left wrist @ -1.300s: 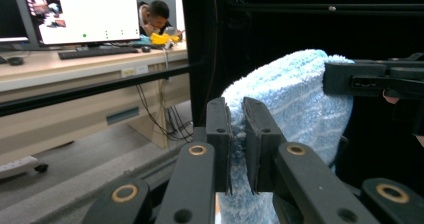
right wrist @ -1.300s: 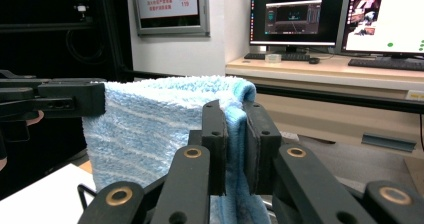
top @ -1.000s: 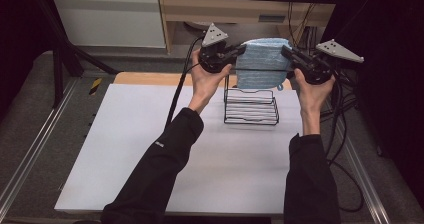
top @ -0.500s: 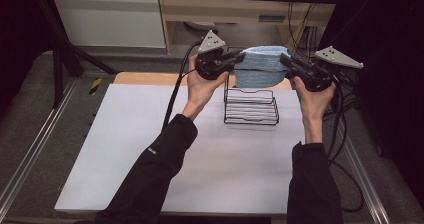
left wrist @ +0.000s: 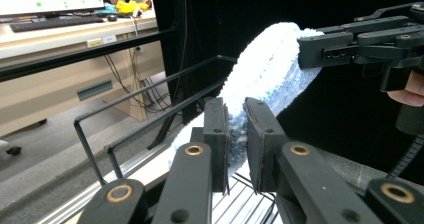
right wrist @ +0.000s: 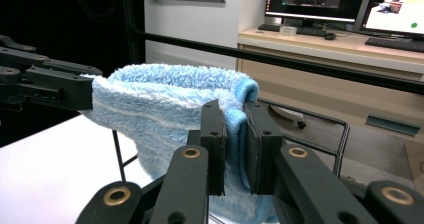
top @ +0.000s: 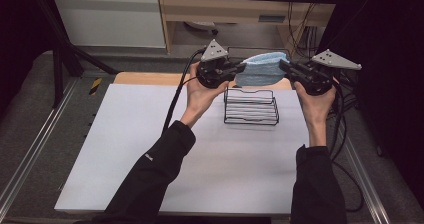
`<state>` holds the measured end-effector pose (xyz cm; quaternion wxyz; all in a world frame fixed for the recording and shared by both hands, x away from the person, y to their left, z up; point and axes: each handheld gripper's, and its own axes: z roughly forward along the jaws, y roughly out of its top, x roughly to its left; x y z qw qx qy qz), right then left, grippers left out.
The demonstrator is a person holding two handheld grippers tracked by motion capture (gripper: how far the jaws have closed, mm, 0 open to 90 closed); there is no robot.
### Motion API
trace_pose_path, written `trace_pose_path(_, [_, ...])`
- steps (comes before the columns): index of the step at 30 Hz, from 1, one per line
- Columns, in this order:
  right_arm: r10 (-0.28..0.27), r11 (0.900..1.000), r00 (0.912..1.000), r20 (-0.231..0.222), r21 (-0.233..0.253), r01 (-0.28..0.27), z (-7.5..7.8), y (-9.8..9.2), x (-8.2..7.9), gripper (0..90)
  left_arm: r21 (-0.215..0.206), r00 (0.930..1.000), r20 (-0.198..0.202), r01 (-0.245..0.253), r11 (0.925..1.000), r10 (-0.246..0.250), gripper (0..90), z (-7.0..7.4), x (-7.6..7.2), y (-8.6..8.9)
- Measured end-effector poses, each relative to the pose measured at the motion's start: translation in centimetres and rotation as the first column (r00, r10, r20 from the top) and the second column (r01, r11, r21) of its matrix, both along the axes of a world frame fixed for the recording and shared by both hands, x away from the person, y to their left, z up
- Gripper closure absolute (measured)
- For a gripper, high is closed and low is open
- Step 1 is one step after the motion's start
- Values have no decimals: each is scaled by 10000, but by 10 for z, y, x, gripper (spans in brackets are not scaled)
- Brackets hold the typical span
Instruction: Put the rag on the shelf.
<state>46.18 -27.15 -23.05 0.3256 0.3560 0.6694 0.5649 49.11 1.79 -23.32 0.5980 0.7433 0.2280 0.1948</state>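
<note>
Aloft, blue towel (top: 261, 69) pinched at opposite ends, left gripper (top: 234, 70), right gripper (top: 285, 67), above wire rack (top: 251, 107).

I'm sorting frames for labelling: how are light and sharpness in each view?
High view: evenly lit table, dark edges, blue towel slightly soft. Left gripper view: towel bright against a black backdrop. Right gripper view: towel fibres crisp, monitors behind glaring.

A light blue fluffy towel (top: 261, 69) is hanging folded in the air, stretched sideways between its two pinched ends (pale stripes running along its length). It is sagging slightly in the middle, just above the black wire rack (top: 251, 107) standing on the white table.
</note>
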Motion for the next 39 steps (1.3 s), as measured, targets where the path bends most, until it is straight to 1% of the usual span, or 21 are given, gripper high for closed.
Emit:
trace_pose_path(3, [109, 9999, 9999, -57, -54, -109, -2, -1, -2, 809, 65, 10000, -73, 1, 10000, -1, 780, 1, -1, 2])
trace_pose_path(6, [177, 9998, 9998, -14, -57, -177, -4, -1, -2, 810, 32, 9997, -253, -74, 10000, 75, 735, 8, 0, 6])
trace_pose_path(9, [269, 9996, 9996, -40, -32, -269, -7, -3, -3, 811, -278, 9993, -317, -189, 9994, 180, 697, 19, 0, 13])
trace_pose_path(10, [296, 9996, 9996, -32, -36, -296, -7, -4, -3, 811, -505, 9990, -382, -241, 9984, 222, 690, 24, 1, 16])
trace_pose_path(12, [391, 9992, 9992, -47, -4, -391, -8, -5, -3, 811, -808, 9978, -581, -365, 9961, 319, 696, 30, 4, 20])
trace_pose_path(14, [463, 9989, 9989, -26, -113, -464, -9, -5, -4, 810, -874, 9955, -810, -570, 9945, 499, 716, 33, 8, 20])
trace_pose_path(17, [544, 9984, 9985, 16, -162, -543, -11, -5, -5, 809, -704, 9914, -1195, -620, 9956, 533, 783, 33, 15, 16])
trace_pose_path(19, [605, 9981, 9982, 9, -130, -605, -12, -6, -6, 808, -565, 9892, -1430, -395, 9976, 311, 821, 30, 16, 13])
trace_pose_path(20, [627, 9980, 9980, 10, -119, -627, -13, -7, -6, 807, -460, 9888, -1482, -258, 9986, 188, 848, 29, 15, 11])
trace_pose_path(22, [673, 9976, 9977, 1, -129, -673, -14, -7, -6, 805, -274, 9881, -1539, 19, 9996, -61, 873, 25, 13, 7])
trace_pose_path(25, [747, 9971, 9972, -37, -155, -747, -15, -7, -6, 797, -31, 9871, -1584, 229, 9997, -231, 895, 21, 10, 3])
trace_pose_path(30, [769, 9967, 9970, -130, -250, -772, -16, -7, -9, 766, 322, 9868, -1590, 352, 9989, -296, 899, 14, 6, 1])
trace_pose_path(31, [794, 9965, 9967, -143, -247, -797, -17, -7, -10, 756, 329, 9870, -1588, 319, 9989, -263, 899, 12, 6, 0])
trace_pose_path(35, [848, 9961, 9963, -165, -223, -851, -17, -5, -13, 682, 486, 9861, -1642, 321, 9983, -237, 900, 6, 6, -2])
trace_pose_path(39, [920, 9955, 9956, -155, -196, -923, -15, -3, -17, 550, 636, 9860, -1656, 295, 9975, -186, 900, -1, 7, -5])
